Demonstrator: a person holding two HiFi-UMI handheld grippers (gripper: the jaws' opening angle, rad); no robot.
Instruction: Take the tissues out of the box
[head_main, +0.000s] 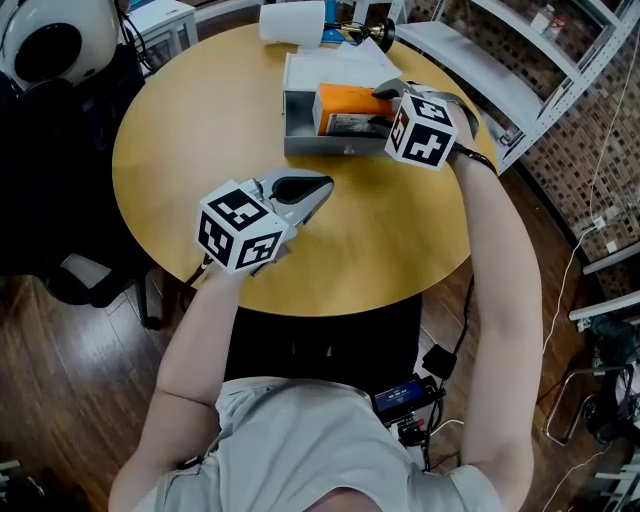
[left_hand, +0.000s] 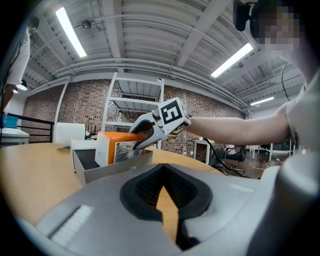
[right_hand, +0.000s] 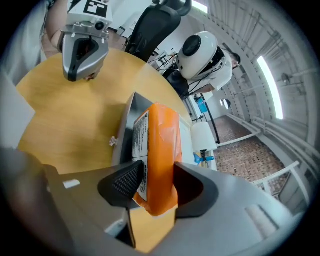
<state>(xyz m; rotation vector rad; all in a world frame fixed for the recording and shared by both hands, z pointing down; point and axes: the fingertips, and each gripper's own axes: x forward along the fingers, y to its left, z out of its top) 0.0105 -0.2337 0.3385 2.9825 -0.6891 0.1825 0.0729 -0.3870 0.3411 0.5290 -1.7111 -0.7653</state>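
Left gripper (head_main: 316, 190): positioned low over the round table (head_main: 190, 120). Its jaws are drawn together to a narrow slit, with nothing between them. The grey box (head_main: 325, 146) stands ahead of this gripper and to its right, open at the top.

Right gripper (right_hand: 151, 186): reaches in over the box wall. Both pads press on the orange tissue pack (right_hand: 161, 140), one on each broad face. The pack stands on edge inside the box and extends straight ahead of the right jaws.
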